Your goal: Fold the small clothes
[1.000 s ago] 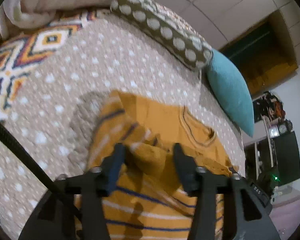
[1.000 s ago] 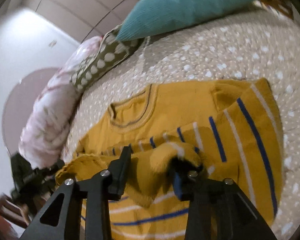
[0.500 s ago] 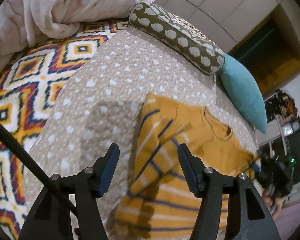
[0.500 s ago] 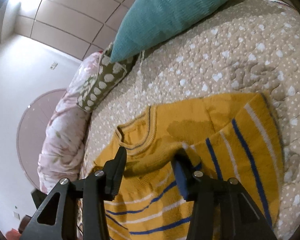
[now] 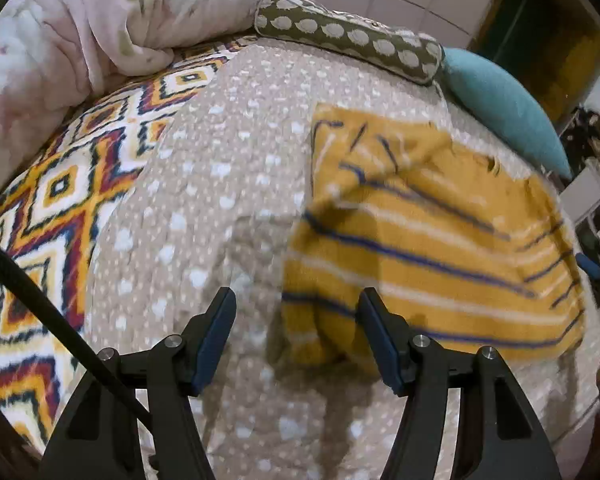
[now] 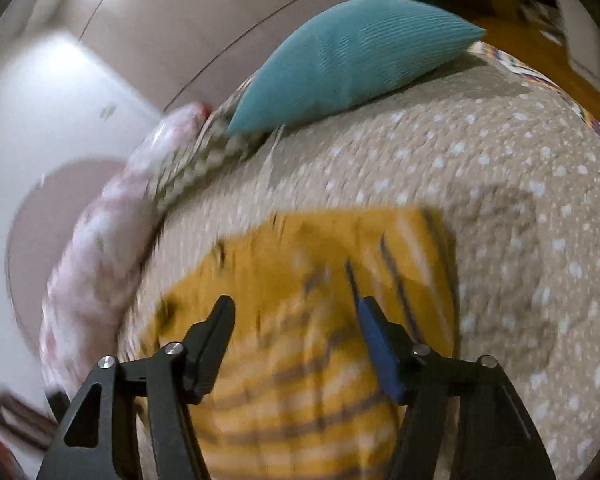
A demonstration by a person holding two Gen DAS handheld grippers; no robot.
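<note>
A small mustard-yellow sweater with blue and white stripes (image 5: 428,236) lies folded on the dotted beige bedspread (image 5: 228,168). My left gripper (image 5: 296,312) is open and empty, above the bedspread just off the sweater's near left corner. In the right wrist view the sweater (image 6: 312,320) is blurred by motion. My right gripper (image 6: 294,316) is open and empty, hovering over the sweater's middle. The tip of the right gripper (image 5: 590,268) shows at the sweater's right edge in the left wrist view.
A teal pillow (image 5: 504,100) (image 6: 340,60) and a spotted olive bolster (image 5: 348,36) lie along the far side. A pink floral duvet (image 5: 92,24) is bunched at the left. A zigzag-patterned sheet (image 5: 52,200) lies under the bedspread's left edge.
Both grippers let go of the sweater's folded-over fabric and pulled back. The sweater now lies folded on the bed; both views are swinging, the right one blurred.
</note>
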